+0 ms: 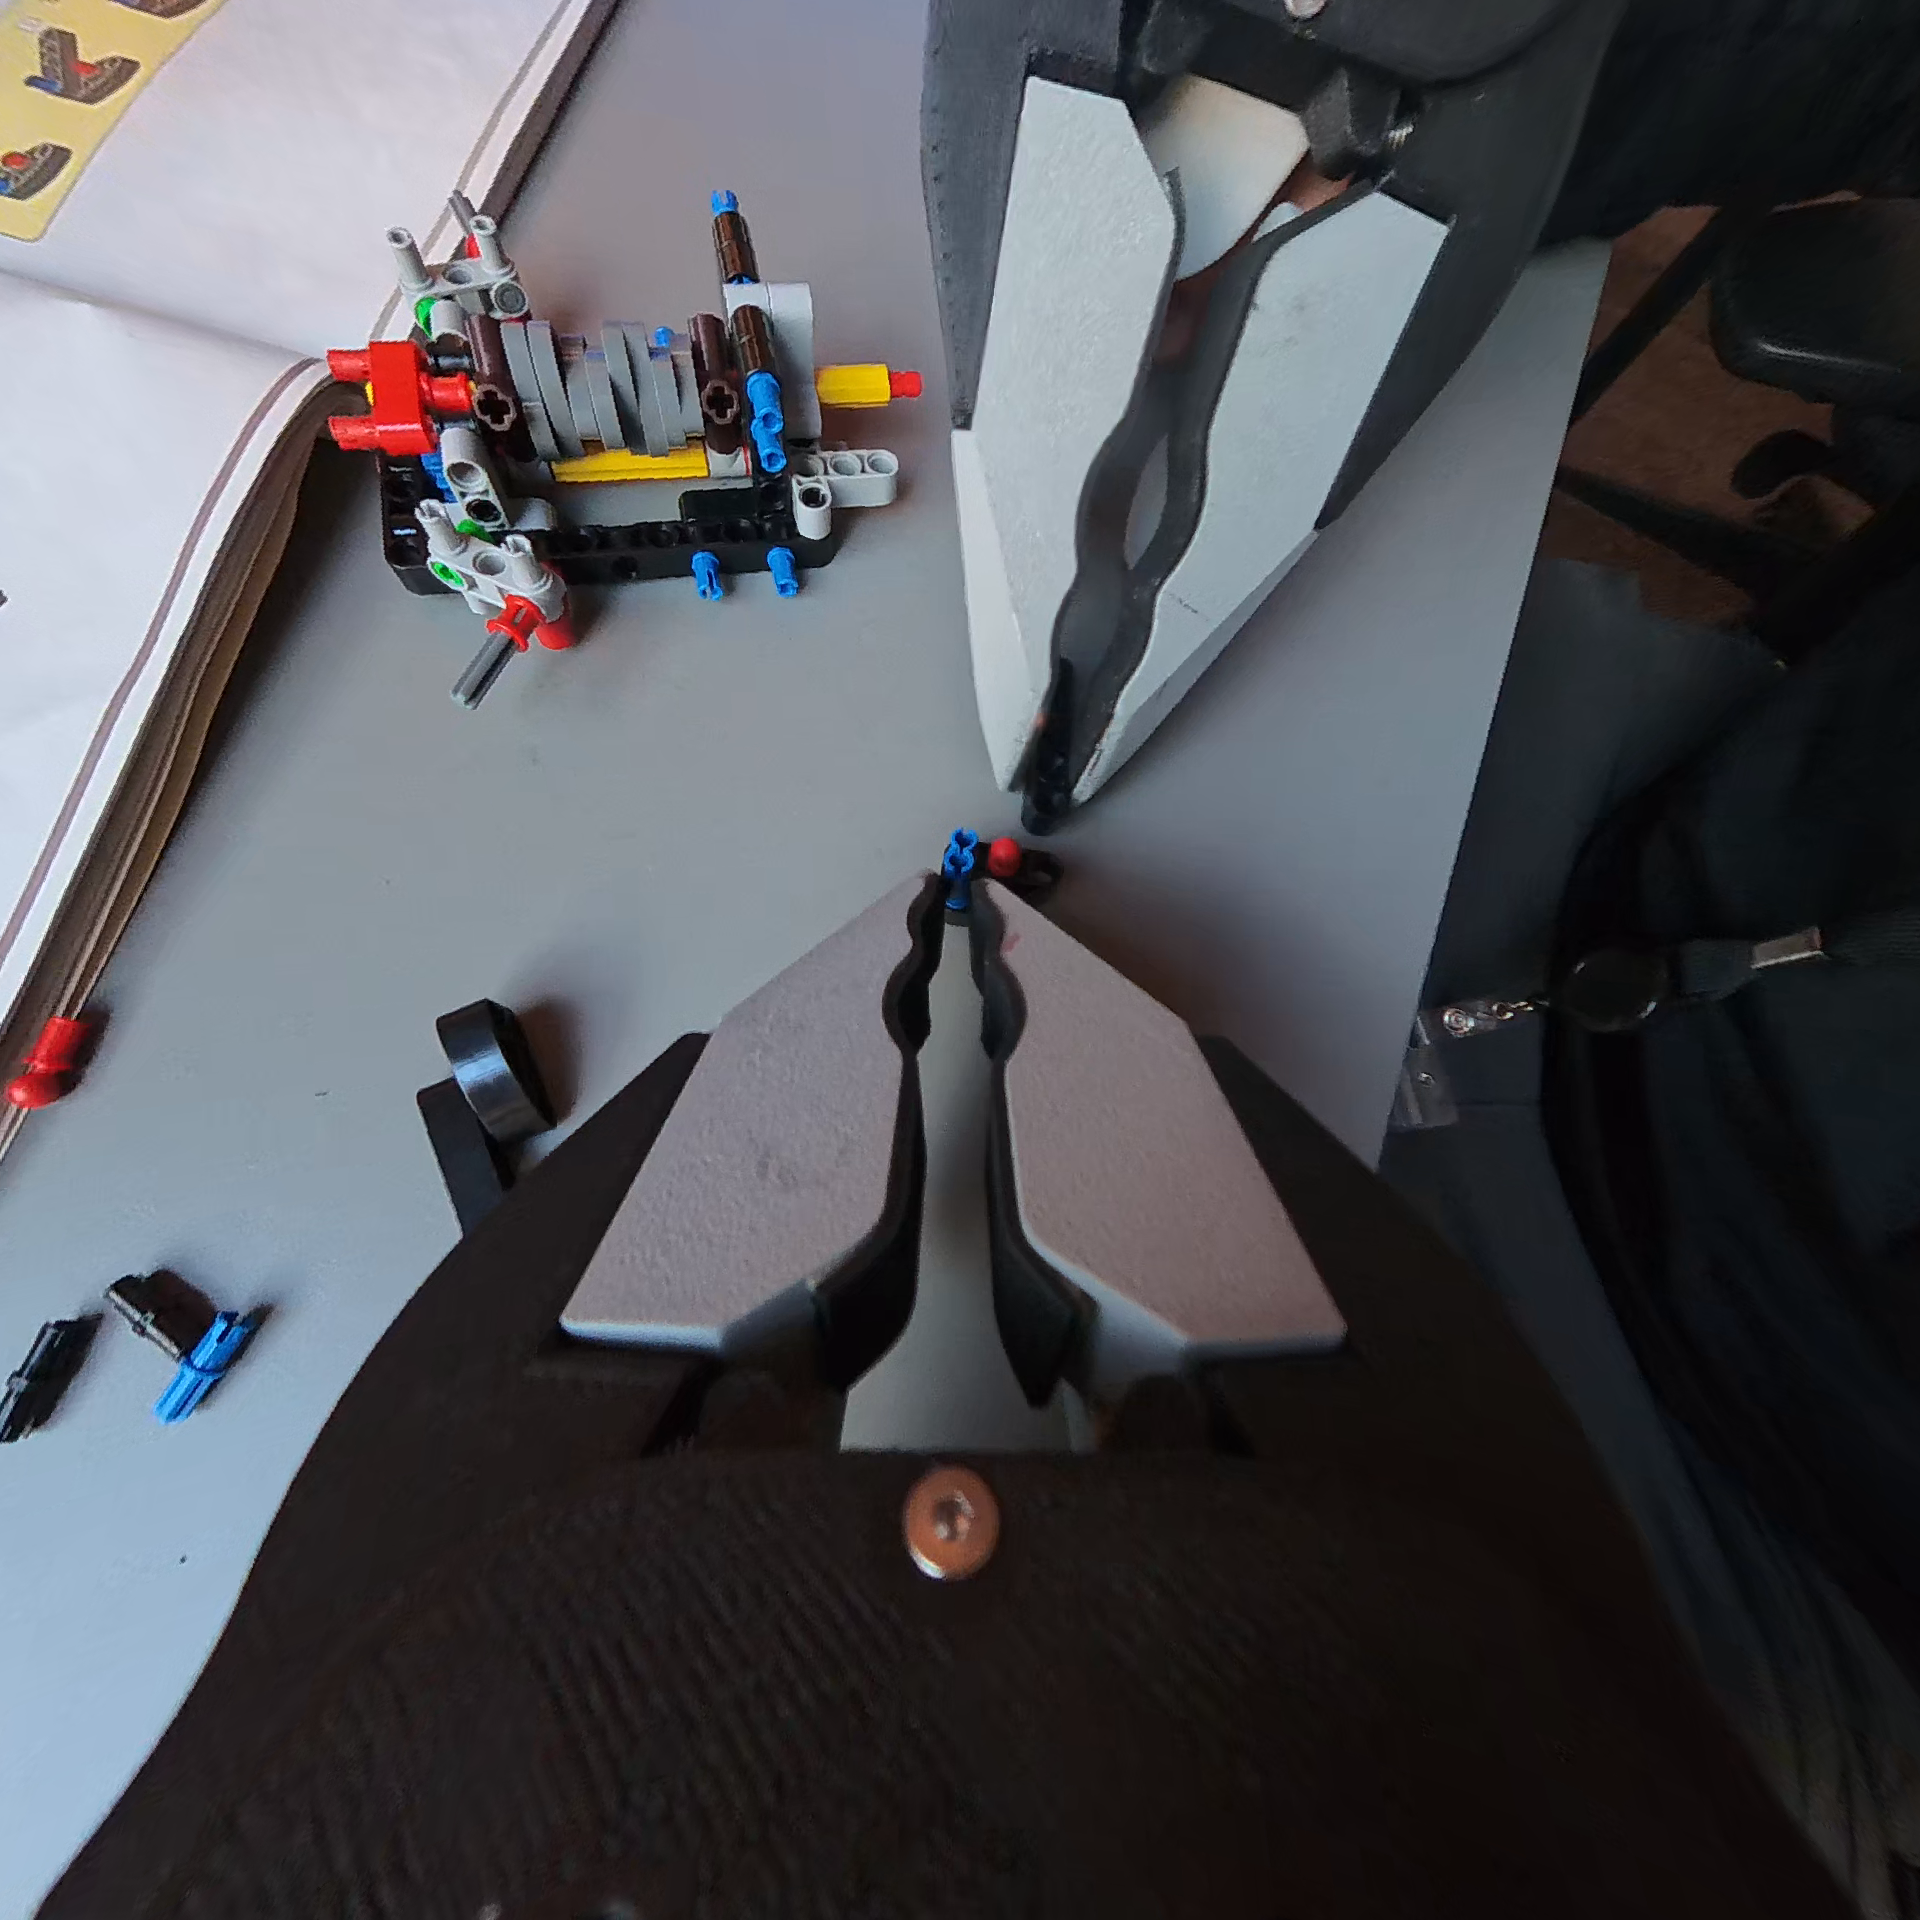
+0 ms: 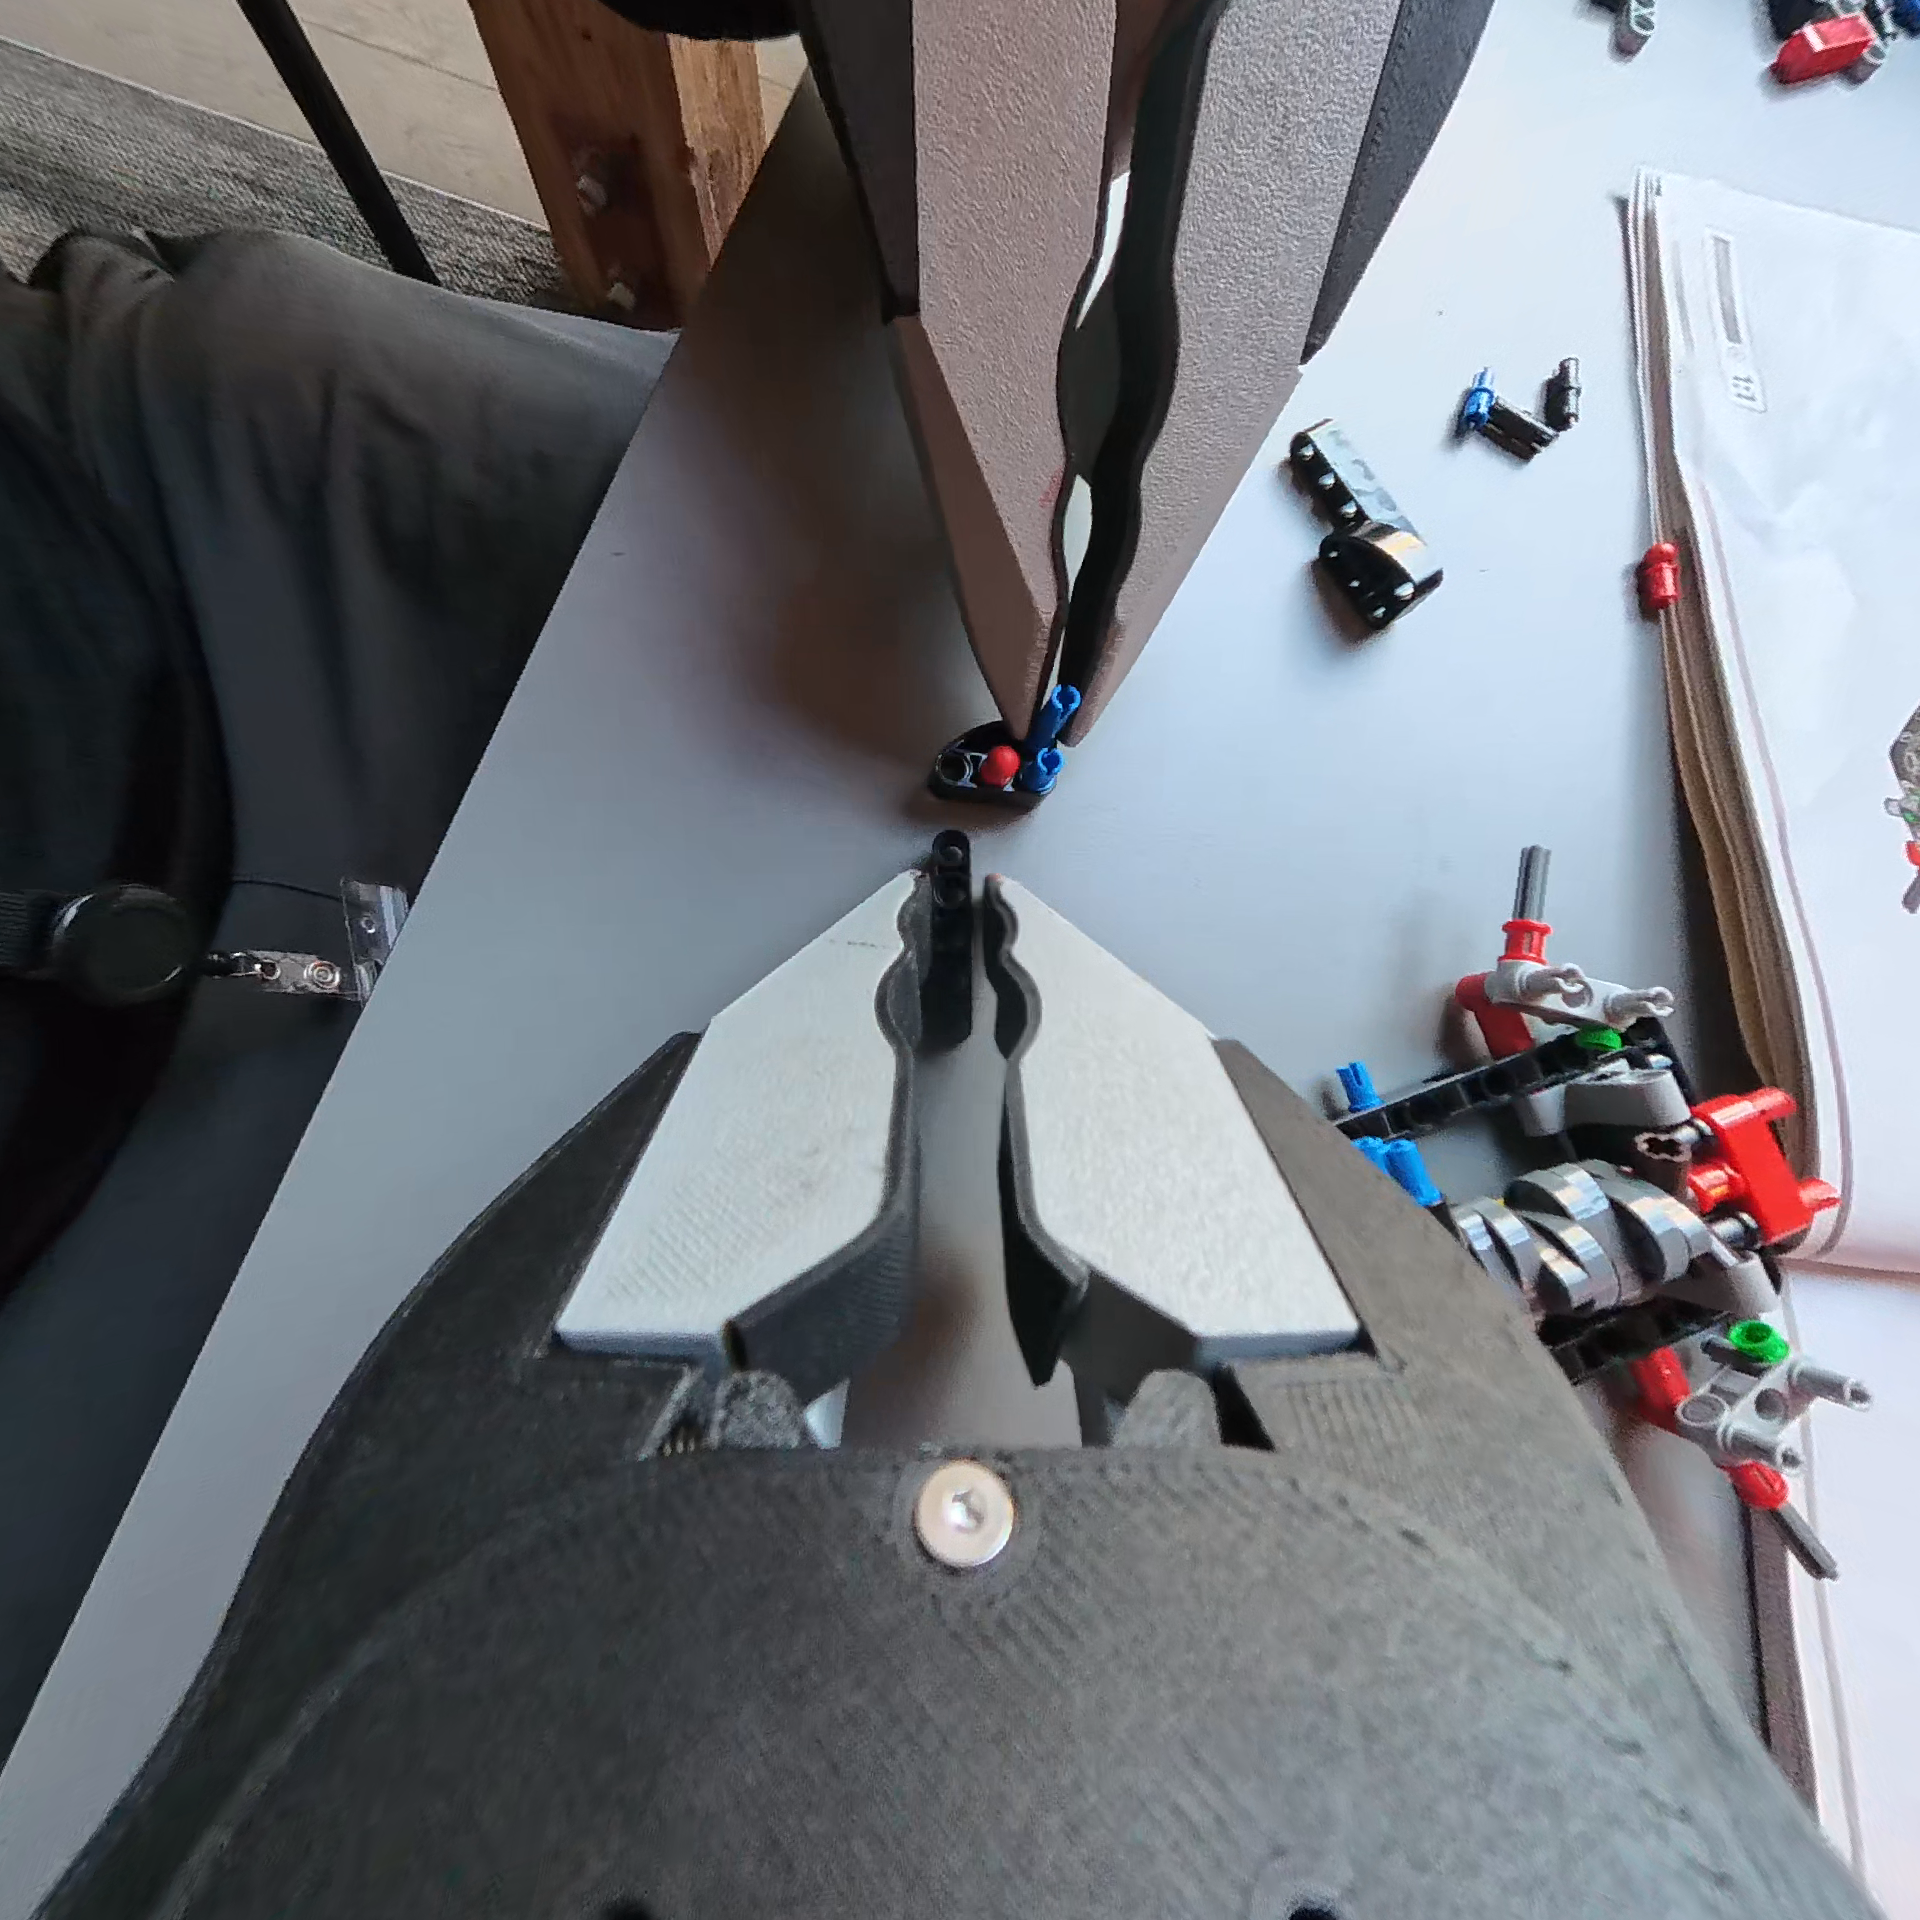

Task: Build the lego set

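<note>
My left gripper (image 1: 961,891) is shut on a blue pin (image 1: 961,854) that sticks out past its tips. The pin's end meets a small black beam (image 2: 992,779) lying on the grey table, which carries a red pin (image 2: 1002,762). My right gripper (image 2: 961,883) is shut on a thin black beam with holes (image 2: 951,935), its tip just short of the small beam. The two grippers face each other tip to tip near the table edge. The half-built model (image 1: 613,436), with grey, red, yellow and blue parts, sits farther in and also shows in the right wrist view (image 2: 1621,1216).
An open instruction booklet (image 1: 156,416) lies beside the model. Loose parts lie near it: a black curved piece (image 1: 494,1070), a red pin (image 1: 47,1060), and blue and black pins (image 1: 187,1340). The table edge (image 2: 520,831) is close, with a person's dark clothing and badge reel (image 2: 114,940) beyond. The grippers are tip to tip, or close to it. From the left gripper's tips to the black curved piece (image 1: 494,1070) is close to 8 centimeters. My right wrist view (image 2: 1388,550) looks at it from another angle.
</note>
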The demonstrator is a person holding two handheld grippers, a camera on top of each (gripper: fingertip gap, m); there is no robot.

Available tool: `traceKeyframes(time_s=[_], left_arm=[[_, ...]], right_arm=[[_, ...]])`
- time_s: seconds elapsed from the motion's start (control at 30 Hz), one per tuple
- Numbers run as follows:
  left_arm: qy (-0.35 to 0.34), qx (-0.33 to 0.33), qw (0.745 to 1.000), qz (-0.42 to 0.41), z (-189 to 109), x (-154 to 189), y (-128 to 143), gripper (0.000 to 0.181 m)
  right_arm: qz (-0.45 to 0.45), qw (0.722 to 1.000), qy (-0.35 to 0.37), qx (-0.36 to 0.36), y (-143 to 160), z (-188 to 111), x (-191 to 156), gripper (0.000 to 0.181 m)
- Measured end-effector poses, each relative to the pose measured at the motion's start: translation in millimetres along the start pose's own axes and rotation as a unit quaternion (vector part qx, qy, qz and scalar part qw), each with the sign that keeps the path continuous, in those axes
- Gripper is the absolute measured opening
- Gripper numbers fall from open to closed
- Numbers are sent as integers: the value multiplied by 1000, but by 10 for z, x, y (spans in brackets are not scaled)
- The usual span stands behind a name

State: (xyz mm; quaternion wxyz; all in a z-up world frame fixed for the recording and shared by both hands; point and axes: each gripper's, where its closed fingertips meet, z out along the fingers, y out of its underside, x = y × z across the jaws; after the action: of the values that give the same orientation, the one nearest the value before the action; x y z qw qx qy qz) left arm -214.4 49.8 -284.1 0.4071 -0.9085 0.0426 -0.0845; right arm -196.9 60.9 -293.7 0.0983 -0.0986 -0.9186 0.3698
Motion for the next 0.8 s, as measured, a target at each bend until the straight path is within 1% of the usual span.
traceKeyframes(time_s=[0.17, 0.4, 0.8], left_arm=[[-2, 2, 1000, -2, -3, 1, -7, 2], [0, 0, 1000, -4, 11, -2, 3, 2], [-1, 2, 1000, -6, 6, -3, 5, 2]], right_arm=[[-3, 1000, 1, 1, 8, -7, 1, 9], [-1, 1000, -4, 5, 10, -6, -7, 6], [7, 1000, -10, 11, 13, -10, -3, 10]])
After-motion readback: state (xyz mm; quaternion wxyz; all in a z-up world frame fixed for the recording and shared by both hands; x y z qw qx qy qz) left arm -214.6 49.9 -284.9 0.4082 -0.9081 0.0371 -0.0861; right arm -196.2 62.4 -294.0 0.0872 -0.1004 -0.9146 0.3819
